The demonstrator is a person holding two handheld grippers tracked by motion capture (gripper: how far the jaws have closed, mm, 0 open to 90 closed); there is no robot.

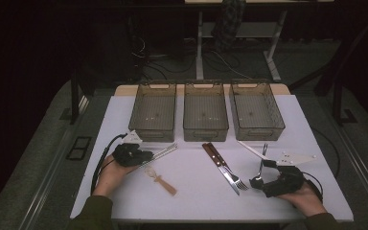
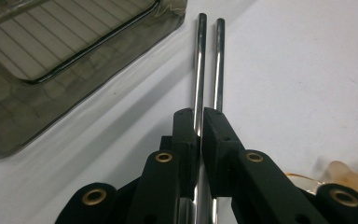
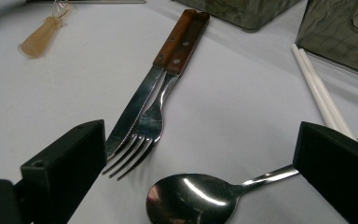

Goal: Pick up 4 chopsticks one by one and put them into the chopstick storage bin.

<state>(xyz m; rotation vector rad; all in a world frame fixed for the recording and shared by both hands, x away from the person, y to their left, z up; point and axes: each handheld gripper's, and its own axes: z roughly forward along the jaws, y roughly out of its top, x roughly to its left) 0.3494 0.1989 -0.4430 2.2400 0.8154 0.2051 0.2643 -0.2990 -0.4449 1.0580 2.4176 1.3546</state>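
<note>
1. Left gripper (image 1: 146, 155), lower left of the high view: jaws pinched shut on the metal chopsticks (image 2: 208, 65). In the left gripper view, one rod clamped between the pads, its twin lying just beside it; whether both are truly caught, hard to tell.
2. Chopsticks low over the table (image 1: 191, 196), tips toward the near corner of the left bin (image 1: 154, 111), upper left of that view.
3. Right gripper (image 1: 263, 168), lower right: jaws wide apart, nothing held, a spoon (image 3: 191, 198) lying on the table between them.
4. Elsewhere: knife (image 3: 142, 98) and fork (image 3: 156, 109) with wooden handles side by side at centre, white chopsticks (image 3: 324, 100) at right, a small plastic spoon (image 1: 160, 179) below the left gripper.
5. Step in hand, judged: grasp just made, lift not begun; apparently sorting cutlery into the three bins.
6. Next move calls for: raising both rods level, clearing the bin's near wall, then releasing inside.
7. Risk: the loose rod slipping out on the lift.
</note>
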